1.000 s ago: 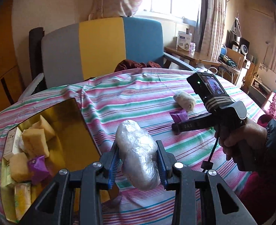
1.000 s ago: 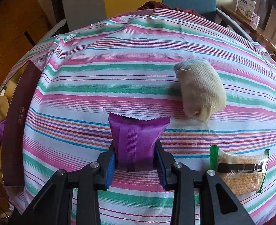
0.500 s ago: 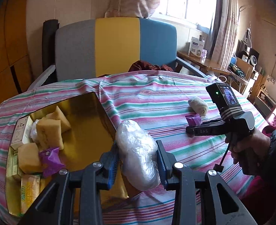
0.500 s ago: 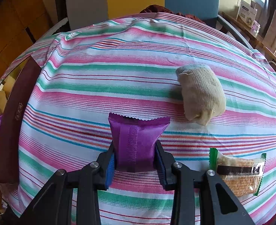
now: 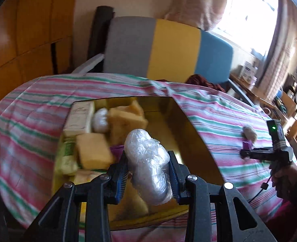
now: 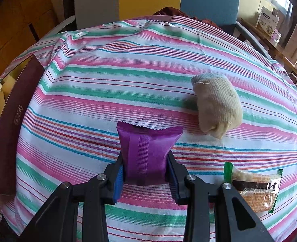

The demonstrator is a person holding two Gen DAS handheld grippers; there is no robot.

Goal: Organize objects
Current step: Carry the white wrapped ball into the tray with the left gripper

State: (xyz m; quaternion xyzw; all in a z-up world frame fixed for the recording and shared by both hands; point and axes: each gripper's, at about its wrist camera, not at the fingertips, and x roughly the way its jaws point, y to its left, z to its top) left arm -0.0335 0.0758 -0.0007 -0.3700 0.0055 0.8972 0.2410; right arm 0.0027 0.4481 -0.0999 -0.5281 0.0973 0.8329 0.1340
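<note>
Honestly about halfway: my left hand-held gripper (image 5: pixel 148 173) grips the plastic-wrapped bundle (image 5: pixel 148 161) over the half-full gold box (image 5: pixel 192 129), right hand-held gripper (image 6: pixel 145 173) clamps the purple packet (image 6: pixel 145 151); sock (image 6: pixel 217 104) at 1 o'clock and snack pack (image 6: pixel 253 189) at 3 wait on the table (image 6: pixel 128 80).

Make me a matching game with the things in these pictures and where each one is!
Things:
1. plastic-wrapped bundle
2. purple packet
3. rolled sock
4. yellow sponge

Places:
A. lying loose on the striped cloth
B. inside the gold box
C. held in the right gripper
D. held in the left gripper

Pairs: 1-D, 2-C, 3-A, 4-B
</note>
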